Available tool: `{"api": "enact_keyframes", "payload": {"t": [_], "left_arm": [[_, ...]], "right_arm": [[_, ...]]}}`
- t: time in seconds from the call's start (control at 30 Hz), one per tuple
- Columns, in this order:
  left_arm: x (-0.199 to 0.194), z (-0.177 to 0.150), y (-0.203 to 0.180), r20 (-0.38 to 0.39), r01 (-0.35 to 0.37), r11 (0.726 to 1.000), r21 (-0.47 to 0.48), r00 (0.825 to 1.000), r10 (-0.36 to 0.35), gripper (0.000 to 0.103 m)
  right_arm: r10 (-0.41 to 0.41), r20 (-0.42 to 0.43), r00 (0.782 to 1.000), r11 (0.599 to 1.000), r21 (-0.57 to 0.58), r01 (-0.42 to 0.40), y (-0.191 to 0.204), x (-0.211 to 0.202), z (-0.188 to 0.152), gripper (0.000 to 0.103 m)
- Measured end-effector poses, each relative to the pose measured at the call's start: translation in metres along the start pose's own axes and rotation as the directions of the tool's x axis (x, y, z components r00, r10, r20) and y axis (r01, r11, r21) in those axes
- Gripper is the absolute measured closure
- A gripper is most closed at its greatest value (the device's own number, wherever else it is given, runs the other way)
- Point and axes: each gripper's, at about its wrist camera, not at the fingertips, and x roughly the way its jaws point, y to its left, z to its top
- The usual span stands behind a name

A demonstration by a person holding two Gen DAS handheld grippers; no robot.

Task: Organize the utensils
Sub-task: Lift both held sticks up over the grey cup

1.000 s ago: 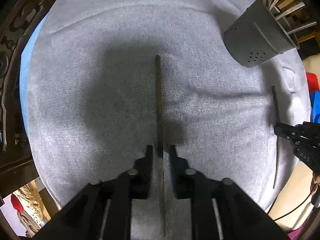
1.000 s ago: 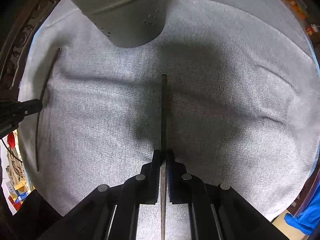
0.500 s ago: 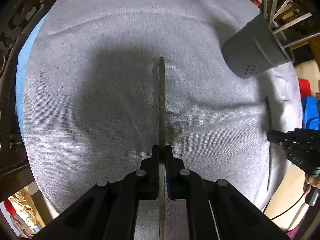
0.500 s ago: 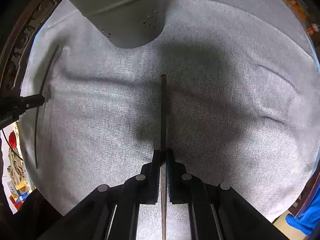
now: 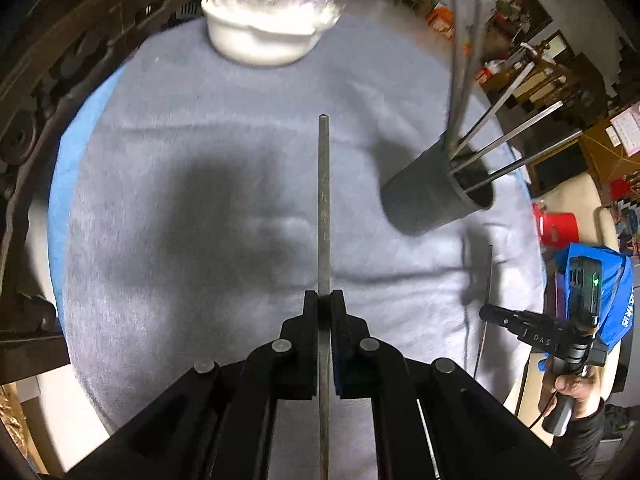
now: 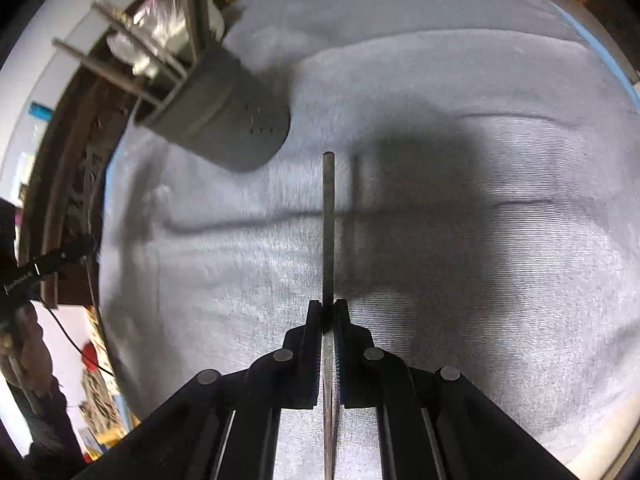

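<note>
While both black two-finger grippers are clamped tight, each one has its own thin dark metal chopstick pinched between the pads. In the left wrist view, the left gripper (image 5: 324, 300) holds its long grey metal chopstick (image 5: 323, 200) pointing straight to 12 o'clock over the grey knitted cloth (image 5: 200, 240) covering the table. At about 3 o'clock in that view, the right gripper (image 5: 486, 312) pokes in from the edge with its slim dark chopstick (image 5: 489, 276) crossing its tip.

Same deal on the right wrist view: the right gripper (image 6: 328, 308) is shut on that chopstick (image 6: 328, 224), which runs up toward 12.

Further out, the dark grey perforated cylindrical utensil holder (image 5: 436, 196) stands on the cloth at roughly 2 o'clock from the left camera, 10 or 11 from the right, with several grey metal sticks (image 5: 516, 136) fanning out of its mouth. Farthest back at 12 o'clock sits a white ceramic bowl (image 5: 260, 40) with clear plastic wrap on top, a bit blurry.
</note>
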Motion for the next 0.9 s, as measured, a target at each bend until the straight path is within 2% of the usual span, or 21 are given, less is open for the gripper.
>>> {"api": "enact_keyframes", "payload": {"t": [0.17, 0.3, 0.37, 0.4, 0.5, 0.57, 0.63, 0.67, 0.7, 0.73, 0.9], "left_arm": [[-0.021, -0.001, -0.021, 0.103, 0.025, 1.000, 0.000, 0.994, -0.025, 0.098], [-0.033, 0.006, -0.031, 0.199, 0.046, 0.999, -0.027, 0.979, -0.039, 0.098], [-0.040, 0.009, -0.034, 0.248, 0.049, 0.998, -0.046, 0.968, -0.036, 0.098], [-0.045, 0.012, -0.038, 0.281, 0.053, 0.997, -0.050, 0.959, -0.036, 0.098], [-0.058, 0.018, -0.047, 0.367, 0.071, 0.996, -0.055, 0.929, -0.046, 0.098], [-0.065, 0.021, -0.056, 0.435, 0.073, 0.996, -0.049, 0.900, -0.044, 0.098], [-0.067, 0.026, -0.061, 0.474, 0.089, 0.995, -0.047, 0.879, -0.056, 0.098], [-0.069, 0.028, -0.065, 0.500, 0.100, 0.994, -0.046, 0.864, -0.064, 0.098], [-0.072, 0.029, -0.068, 0.527, 0.111, 0.993, -0.044, 0.847, -0.071, 0.098], [-0.073, 0.029, -0.069, 0.544, 0.114, 0.993, -0.043, 0.836, -0.072, 0.098], [-0.075, 0.039, -0.085, 0.635, 0.090, 0.995, -0.044, 0.771, -0.042, 0.098]], "right_arm": [[0.099, 0.144, 0.985, 0.992, 0.062, -0.108, -0.008, -0.038, -0.002, 0.096], [0.143, 0.269, 0.953, 0.982, 0.083, -0.171, -0.007, -0.065, 0.003, 0.096], [0.165, 0.337, 0.927, 0.975, 0.086, -0.205, 0.001, -0.081, 0.008, 0.096], [0.174, 0.374, 0.911, 0.972, 0.084, -0.221, 0.003, -0.087, 0.010, 0.096], [0.234, 0.520, 0.822, 0.957, 0.025, -0.289, 0.014, -0.116, 0.013, 0.096], [0.234, 0.589, 0.774, 0.956, 0.006, -0.294, 0.025, -0.131, 0.016, 0.096], [0.222, 0.645, 0.732, 0.958, -0.003, -0.288, 0.033, -0.140, 0.020, 0.096], [0.213, 0.662, 0.719, 0.959, -0.002, -0.282, 0.036, -0.144, 0.021, 0.096], [0.213, 0.685, 0.696, 0.957, -0.002, -0.291, 0.039, -0.146, 0.023, 0.096], [0.212, 0.699, 0.683, 0.955, -0.002, -0.295, 0.042, -0.148, 0.025, 0.096], [0.159, 0.782, 0.603, 0.965, 0.006, -0.262, 0.067, -0.146, 0.040, 0.096]]}}
